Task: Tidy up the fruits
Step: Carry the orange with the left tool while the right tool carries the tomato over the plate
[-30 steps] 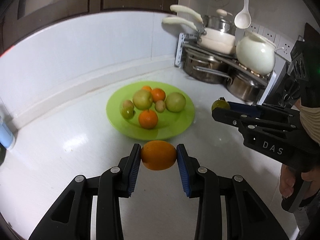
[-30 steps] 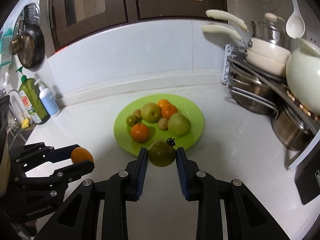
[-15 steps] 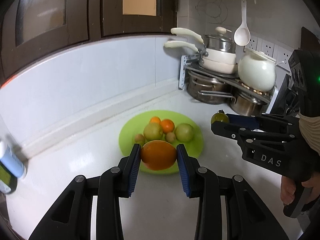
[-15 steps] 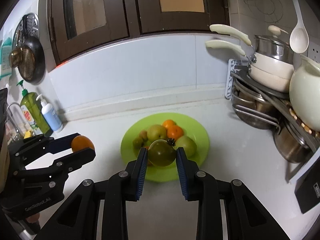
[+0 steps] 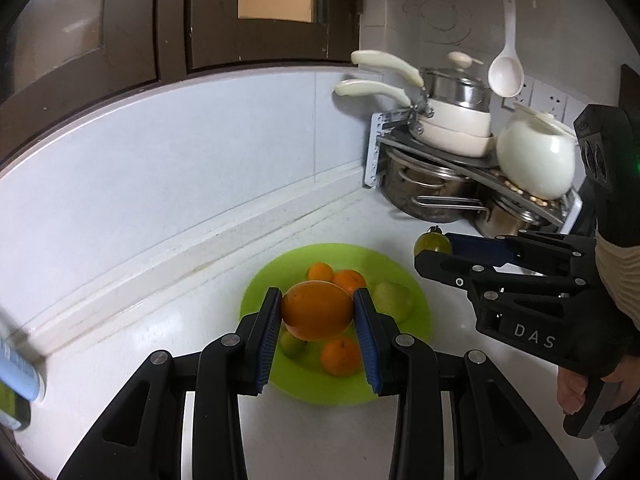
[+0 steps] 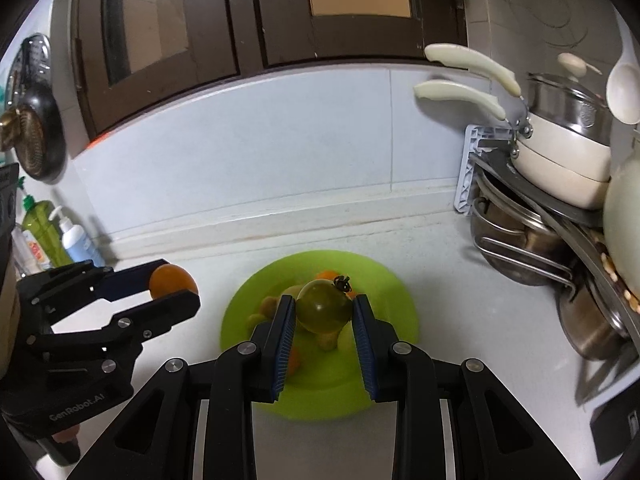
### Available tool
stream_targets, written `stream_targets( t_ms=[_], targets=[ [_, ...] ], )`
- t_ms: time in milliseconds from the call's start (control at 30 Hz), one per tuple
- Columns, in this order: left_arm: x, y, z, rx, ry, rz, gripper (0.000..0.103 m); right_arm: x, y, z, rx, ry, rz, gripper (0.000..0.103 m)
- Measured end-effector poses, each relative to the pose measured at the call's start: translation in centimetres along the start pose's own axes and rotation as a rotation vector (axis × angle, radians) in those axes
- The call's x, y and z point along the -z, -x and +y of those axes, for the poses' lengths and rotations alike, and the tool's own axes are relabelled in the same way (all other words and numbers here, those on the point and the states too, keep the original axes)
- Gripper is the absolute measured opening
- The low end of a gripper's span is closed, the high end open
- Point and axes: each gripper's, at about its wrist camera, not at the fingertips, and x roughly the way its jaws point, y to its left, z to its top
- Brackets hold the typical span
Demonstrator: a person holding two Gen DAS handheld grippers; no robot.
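My left gripper is shut on an orange, held above the counter in front of the green plate. The orange also shows in the right wrist view. My right gripper is shut on a green tomato with a dark stem; from the left wrist view the tomato hangs at the right, above the plate's right edge. The green plate holds several oranges and pale green fruits, partly hidden behind both held fruits.
A metal rack with stacked pots, cream pans and a white kettle fills the back right corner. Soap bottles stand at the left by the wall. A person's hand grips the right tool's handle.
Both grippers have drawn back and risen with their fruits; the plate now sits lower in each view, behind the held orange and tomato. More of the wall and cabinets shows.
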Motion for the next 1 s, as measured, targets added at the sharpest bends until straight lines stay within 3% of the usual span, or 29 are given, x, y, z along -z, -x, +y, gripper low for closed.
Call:
stream_targets(
  t_ms=[567, 1000],
  targets=[
    [-0.9, -9.4, 3.3, 0.004, 0.002, 0.090, 0.036, -1.6, -8.9, -3.0, 0.013, -0.045, 0.091, 0.030],
    [-1.2, -12.9, 3.8, 0.039, 0.009, 0.137, 0.036, -2.0, -12.7, -4.6, 0.002, -0.075, 0.141, 0.030]
  ],
)
